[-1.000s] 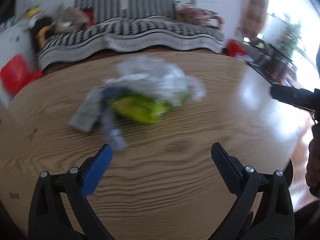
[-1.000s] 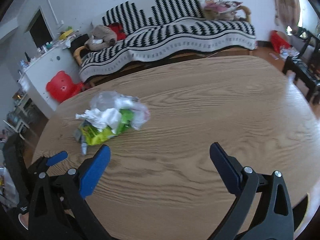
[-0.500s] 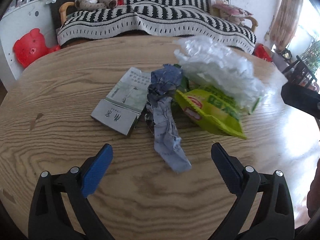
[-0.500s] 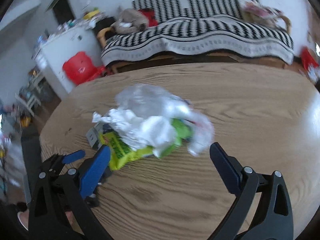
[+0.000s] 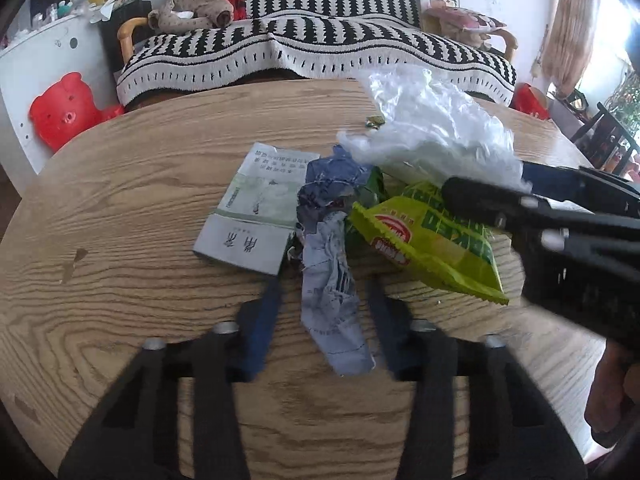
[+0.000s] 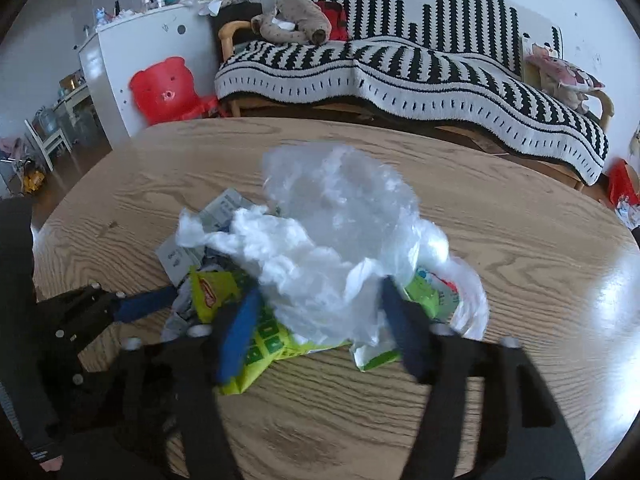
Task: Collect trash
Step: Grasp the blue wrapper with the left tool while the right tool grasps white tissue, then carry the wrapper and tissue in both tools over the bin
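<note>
Behind the oval wooden table [image 5: 132, 208] runs a sofa [image 5: 320, 52] under a black-and-white striped throw, with a red bear-shaped stool [image 5: 66, 110] at ten o'clock of the trash. All the trash sits in one heap mid-table: a folded leaflet [image 5: 256, 216], a crumpled grey paper [image 5: 332, 280], a green snack bag [image 5: 432, 248] and a clear plastic bag [image 6: 340, 240] on top. Both tools have just been closing. The left gripper [image 5: 324, 316] has its jaws drawn in to either side of the grey paper's near tail; motion blur hides whether the pads already press on it, so I cannot tell if it is pinched. The right gripper [image 6: 320, 320], coming in from three o'clock in the left view, has narrowed around the near edge of the plastic bag, above the snack bag, and there too contact is unclear. For the task this reads as the first grab beginning, nothing lifted yet. Against the earlier frames, the jaws were spread wide then and held nothing between them, the heap lay further off, and the right tool was well away from it.
</note>
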`<state>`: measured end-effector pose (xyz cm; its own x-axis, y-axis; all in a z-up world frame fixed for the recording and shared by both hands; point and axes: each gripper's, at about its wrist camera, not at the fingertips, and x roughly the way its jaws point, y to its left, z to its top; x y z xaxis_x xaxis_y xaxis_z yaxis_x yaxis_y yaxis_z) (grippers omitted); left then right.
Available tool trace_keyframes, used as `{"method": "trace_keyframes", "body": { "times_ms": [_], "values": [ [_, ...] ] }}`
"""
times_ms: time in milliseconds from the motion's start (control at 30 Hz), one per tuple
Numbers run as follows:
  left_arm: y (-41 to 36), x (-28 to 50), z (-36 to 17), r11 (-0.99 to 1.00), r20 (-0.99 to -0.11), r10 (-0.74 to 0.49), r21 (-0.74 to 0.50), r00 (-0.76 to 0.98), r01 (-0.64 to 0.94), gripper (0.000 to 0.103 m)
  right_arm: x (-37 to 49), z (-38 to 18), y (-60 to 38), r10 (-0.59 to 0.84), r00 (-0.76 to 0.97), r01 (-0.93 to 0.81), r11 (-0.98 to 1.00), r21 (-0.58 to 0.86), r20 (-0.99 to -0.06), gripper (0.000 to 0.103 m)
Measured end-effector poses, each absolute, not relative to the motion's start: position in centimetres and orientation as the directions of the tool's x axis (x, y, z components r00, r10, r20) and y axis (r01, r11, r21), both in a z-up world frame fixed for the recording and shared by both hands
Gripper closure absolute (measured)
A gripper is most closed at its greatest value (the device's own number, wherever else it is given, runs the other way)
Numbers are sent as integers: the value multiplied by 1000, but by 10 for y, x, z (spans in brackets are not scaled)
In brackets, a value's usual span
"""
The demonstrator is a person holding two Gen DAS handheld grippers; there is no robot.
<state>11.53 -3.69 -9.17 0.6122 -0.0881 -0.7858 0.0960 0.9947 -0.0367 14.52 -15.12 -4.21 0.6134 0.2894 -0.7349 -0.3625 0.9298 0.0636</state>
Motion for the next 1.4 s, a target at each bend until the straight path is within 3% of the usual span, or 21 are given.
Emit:
{"method": "trace_keyframes", "body": {
  "times_ms": [133, 467, 800, 1100, 1400],
  "values": [
    [-32, 110, -86, 994, -778, -103, -57, 620, 93, 82, 137, -34, -153, 302, 627, -373, 926, 63, -719, 83],
    [-22, 92, -48, 993, -740, -119, -95, 662, 71, 83, 107, 3, -187, 358, 666, -351, 925, 149, -654, 84],
    [-27, 81, -27, 993, -716, -117, -106, 688, 59, 83, 75, 20, -246, 310, 698, -256, 950, 179, -646, 84],
    [-95, 70, -25, 974, -717, -215, -110, 663, 198, 83, 40, 18, -323, 194, 710, -109, 980, 167, -677, 84],
    [-216, 41, -30, 894, -711, -382, -123, 591, 430, 83, -24, 19, -440, 45, 723, 105, 979, 174, -689, 84]
  ]
}}
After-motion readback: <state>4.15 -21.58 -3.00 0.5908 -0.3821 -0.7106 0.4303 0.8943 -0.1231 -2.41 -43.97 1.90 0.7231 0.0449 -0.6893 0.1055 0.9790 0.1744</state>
